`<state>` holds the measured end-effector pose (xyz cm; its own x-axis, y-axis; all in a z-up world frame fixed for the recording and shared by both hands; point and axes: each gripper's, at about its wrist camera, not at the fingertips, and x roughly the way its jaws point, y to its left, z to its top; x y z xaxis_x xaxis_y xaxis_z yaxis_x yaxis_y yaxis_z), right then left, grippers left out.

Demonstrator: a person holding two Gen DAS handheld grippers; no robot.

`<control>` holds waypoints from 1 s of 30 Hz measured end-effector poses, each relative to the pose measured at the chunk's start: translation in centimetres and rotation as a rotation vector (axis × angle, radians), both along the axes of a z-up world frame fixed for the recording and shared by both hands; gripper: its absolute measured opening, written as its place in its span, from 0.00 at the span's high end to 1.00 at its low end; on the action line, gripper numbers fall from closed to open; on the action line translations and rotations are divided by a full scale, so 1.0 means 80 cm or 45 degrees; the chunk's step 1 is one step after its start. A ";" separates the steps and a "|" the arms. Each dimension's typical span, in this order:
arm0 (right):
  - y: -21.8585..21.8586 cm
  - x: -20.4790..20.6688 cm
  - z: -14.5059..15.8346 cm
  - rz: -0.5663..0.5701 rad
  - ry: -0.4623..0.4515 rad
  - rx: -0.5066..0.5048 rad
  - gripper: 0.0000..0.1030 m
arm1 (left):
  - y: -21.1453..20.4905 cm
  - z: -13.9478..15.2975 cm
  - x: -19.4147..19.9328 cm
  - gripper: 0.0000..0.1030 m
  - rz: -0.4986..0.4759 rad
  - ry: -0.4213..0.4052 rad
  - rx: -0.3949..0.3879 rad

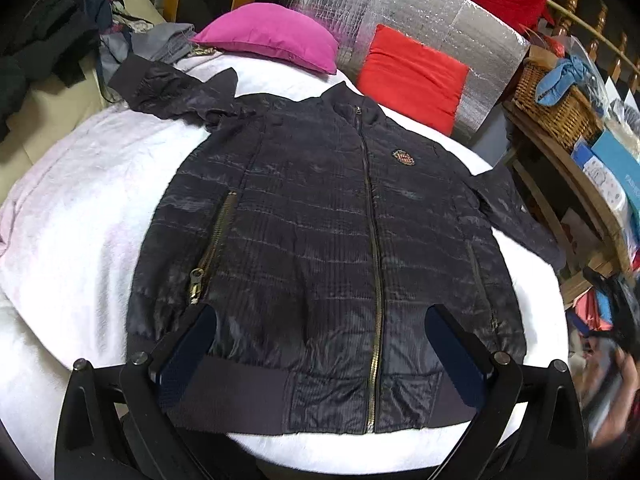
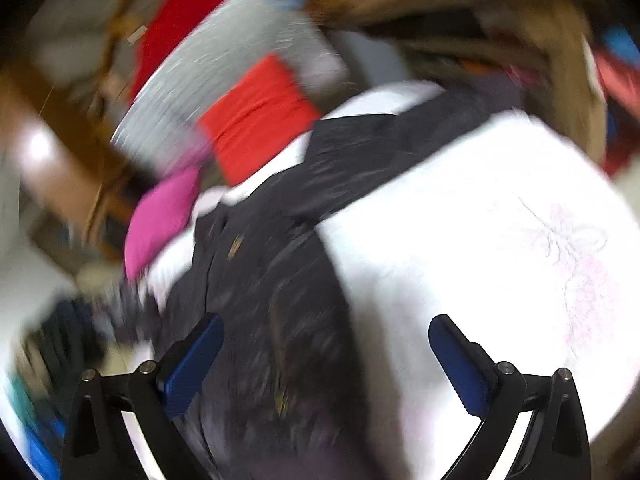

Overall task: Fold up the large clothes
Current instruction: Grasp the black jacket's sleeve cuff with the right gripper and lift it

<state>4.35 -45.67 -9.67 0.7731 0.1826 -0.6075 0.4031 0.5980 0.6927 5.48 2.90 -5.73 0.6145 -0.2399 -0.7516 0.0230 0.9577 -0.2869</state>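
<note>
A dark quilted jacket (image 1: 312,240) lies flat and zipped on a white blanket (image 1: 80,200), front up, collar toward the far side. One sleeve stretches to the upper left, the other to the right edge. My left gripper (image 1: 320,320) hovers open above the jacket's hem, nothing between its blue pads. The right wrist view is blurred by motion. There the same jacket (image 2: 272,280) runs from the lower middle to the upper right, with a sleeve (image 2: 380,148) across the white blanket (image 2: 480,260). My right gripper (image 2: 326,326) stands open over the jacket's side, holding nothing.
A pink pillow (image 1: 272,36) and a red cushion (image 1: 412,76) sit beyond the collar, against a silver foil panel (image 1: 440,12). Piled clothes (image 1: 48,48) lie at the upper left. A wicker basket (image 1: 556,100) and boxes crowd a wooden shelf on the right. A hand (image 1: 616,392) shows blurred at the right edge.
</note>
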 end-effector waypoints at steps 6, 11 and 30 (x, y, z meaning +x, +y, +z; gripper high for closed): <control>-0.116 0.071 -0.042 -0.189 -0.020 0.277 0.00 | 0.008 -0.009 0.029 0.00 0.028 0.012 -0.003; -0.179 0.131 -0.055 -0.309 -0.029 0.336 0.00 | 0.018 -0.027 0.061 0.00 0.084 0.063 0.048; -0.179 0.249 0.005 -0.324 0.174 -0.177 0.86 | 0.070 -0.078 0.103 0.00 0.198 0.125 0.033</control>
<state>24.26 -59.98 -9.27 0.6928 -0.0986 -0.7144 0.6358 0.5510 0.5405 13.75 8.48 -12.01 0.5660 -0.1276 -0.8145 -0.1527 0.9546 -0.2558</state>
